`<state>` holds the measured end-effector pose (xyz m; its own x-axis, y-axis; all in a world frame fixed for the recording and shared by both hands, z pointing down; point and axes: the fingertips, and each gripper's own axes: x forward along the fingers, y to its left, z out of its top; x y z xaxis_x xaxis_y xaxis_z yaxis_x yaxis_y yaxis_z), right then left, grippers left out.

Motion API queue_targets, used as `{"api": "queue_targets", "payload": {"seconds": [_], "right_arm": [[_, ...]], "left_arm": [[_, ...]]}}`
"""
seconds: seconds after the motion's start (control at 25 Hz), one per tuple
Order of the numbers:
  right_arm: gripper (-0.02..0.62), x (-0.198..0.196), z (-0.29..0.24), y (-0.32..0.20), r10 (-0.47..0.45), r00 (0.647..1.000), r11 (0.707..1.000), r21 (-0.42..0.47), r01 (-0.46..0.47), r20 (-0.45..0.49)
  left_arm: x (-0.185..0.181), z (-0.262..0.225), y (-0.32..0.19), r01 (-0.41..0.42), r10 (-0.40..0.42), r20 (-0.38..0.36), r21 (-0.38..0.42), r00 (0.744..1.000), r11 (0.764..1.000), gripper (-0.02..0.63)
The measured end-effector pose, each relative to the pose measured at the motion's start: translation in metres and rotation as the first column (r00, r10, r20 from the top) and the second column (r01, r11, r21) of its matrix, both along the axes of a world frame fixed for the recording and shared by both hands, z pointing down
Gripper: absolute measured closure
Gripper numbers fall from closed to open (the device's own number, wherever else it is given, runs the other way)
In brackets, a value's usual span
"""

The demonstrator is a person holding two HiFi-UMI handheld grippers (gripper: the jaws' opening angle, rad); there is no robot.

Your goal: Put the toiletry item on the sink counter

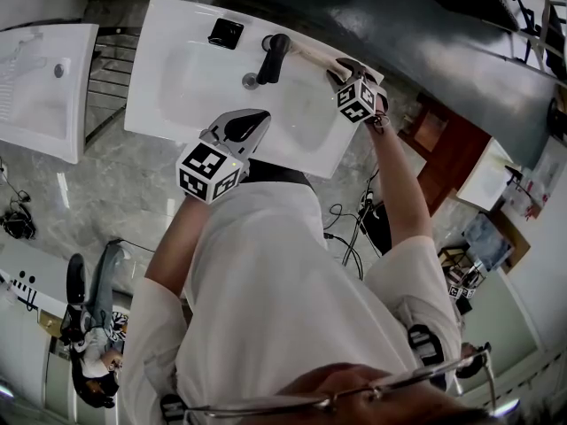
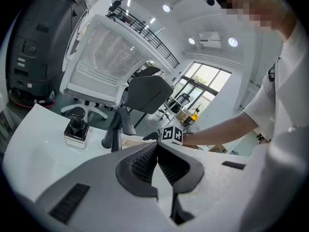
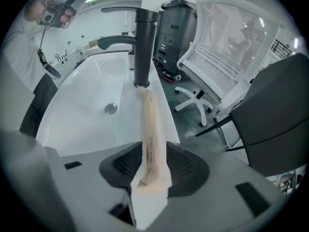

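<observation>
– White table (image 1: 173, 34) round the basin (image 3: 87, 91), office chairs (image 3: 227, 47) beyond its back edge. How do our jaws stand?

– On the right gripper (image 3: 154, 151) they stand wide, with the pads clear of the toiletry item (image 3: 148, 124), the long beige packet that runs out between them. The left gripper (image 2: 157, 146) has its jaws closed together on nothing and hovers over the front of the basin.

– And where is the item?

– Along the narrow back strip of the table, with its far end touching the foot of the black faucet (image 3: 144, 47). Its near end sits between our pads, and we cannot tell whether it lies flat.

– So what can go wrong?

– We see three risks. If we lift away crookedly, a pad may catch the wrapper and drag it. The strip is narrow, so a nudge one way slides it into the basin toward the drain (image 3: 110, 108), and the other way tips it onto the floor (image 3: 190, 127). If the near end is propped up, it may drop and roll once we are clear.

– And the soap bottle (image 2: 76, 129)?

– It stands well apart, beyond the faucet, so we see no risk there.
</observation>
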<state>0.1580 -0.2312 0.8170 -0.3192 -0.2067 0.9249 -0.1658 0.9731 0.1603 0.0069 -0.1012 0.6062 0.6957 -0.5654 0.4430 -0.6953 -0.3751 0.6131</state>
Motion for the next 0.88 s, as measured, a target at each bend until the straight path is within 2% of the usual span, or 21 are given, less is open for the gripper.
{"api": "queue_targets", "payload": {"seconds": [0.36,0.88], "right_arm": [[0.422,0.001,-0.007,0.0,0.025,1.0,1.0,-0.012,-0.025,0.013],[0.448,-0.005,-0.034,0.005,0.057,0.998,0.998,0.008,-0.057,0.04]], "left_arm": [[0.0,-0.002,0.002,-0.001,0.001,0.011,0.005,1.0,1.0,0.601],[-0.004,-0.015,0.006,-0.009,0.006,0.051,0.062,0.999,0.998,0.601]]}}
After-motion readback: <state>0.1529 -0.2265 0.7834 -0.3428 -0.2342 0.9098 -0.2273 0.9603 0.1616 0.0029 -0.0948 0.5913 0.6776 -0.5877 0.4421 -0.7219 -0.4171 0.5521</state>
